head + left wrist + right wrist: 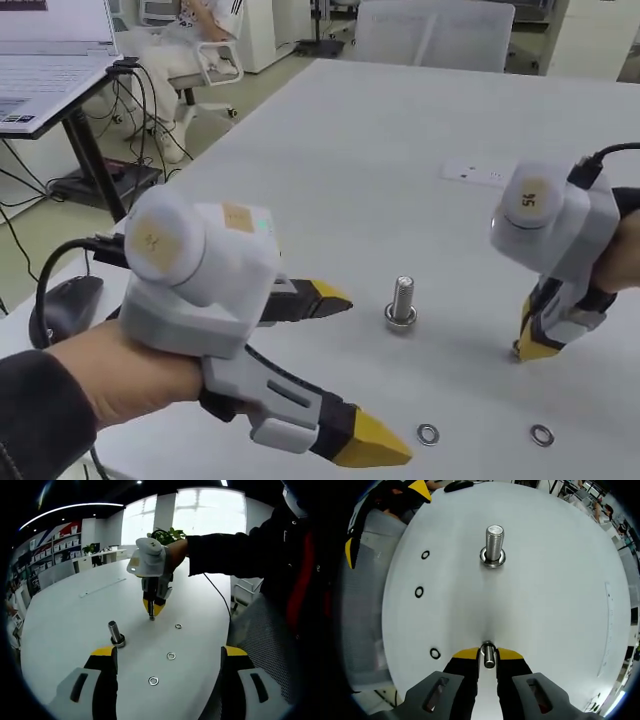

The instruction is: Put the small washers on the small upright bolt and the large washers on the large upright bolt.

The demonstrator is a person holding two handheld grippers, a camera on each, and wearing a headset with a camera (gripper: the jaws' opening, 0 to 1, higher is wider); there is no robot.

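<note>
A large silver bolt (401,300) stands upright mid-table on its wide base, also seen in the left gripper view (116,632) and the right gripper view (495,544). My right gripper (537,345) points down at the table, shut on a small bolt (489,656) whose lower end touches the surface (151,616). My left gripper (355,370) hovers open left of the large bolt, nothing between its jaws. Three small washers (178,626) (171,655) (153,681) lie flat near the table's front edge; two of them show in the head view (428,434) (541,435).
The white table (400,140) stretches far back, with a flat white strip (476,174) on it. A black mouse (65,305) lies at the left edge. Beyond are a desk with a laptop (50,60) and chairs (430,35).
</note>
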